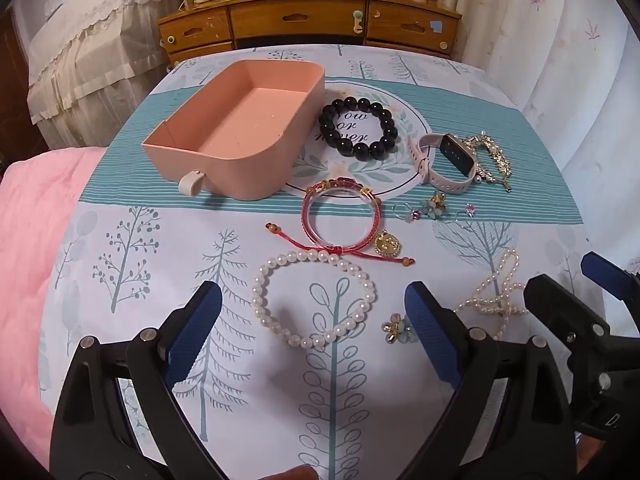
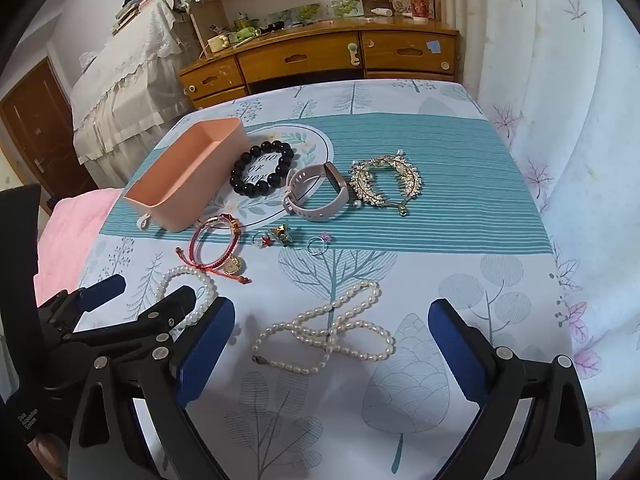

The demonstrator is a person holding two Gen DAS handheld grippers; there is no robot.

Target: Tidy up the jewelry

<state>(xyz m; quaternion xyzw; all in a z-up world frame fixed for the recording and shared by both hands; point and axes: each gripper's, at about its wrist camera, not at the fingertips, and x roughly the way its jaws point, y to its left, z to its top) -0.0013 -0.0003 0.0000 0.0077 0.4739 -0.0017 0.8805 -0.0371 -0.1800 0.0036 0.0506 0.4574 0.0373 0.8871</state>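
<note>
Both the left gripper [image 1: 312, 316] and the right gripper [image 2: 332, 336] were wide open and held nothing. The jewelry lay loose on the tablecloth [image 2: 460, 280], with a pearl bracelet [image 1: 314, 298] and a pearl necklace [image 2: 328, 330] near its front edge. The pink box [image 1: 240, 128] sat empty toward the far left corner.

both the left gripper [image 1: 312, 312] and right gripper [image 2: 332, 320] tilt downward, jaws wide apart.

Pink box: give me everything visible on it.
The pink box is an open-topped rectangular tray with rounded corners, plastic-looking in matte salmon, and empty inside. A small white loop tab hangs from its near wall. It sits upright on the tablecloth's teal striped band, left of the black bead bracelet; neither gripper touches it.
</note>
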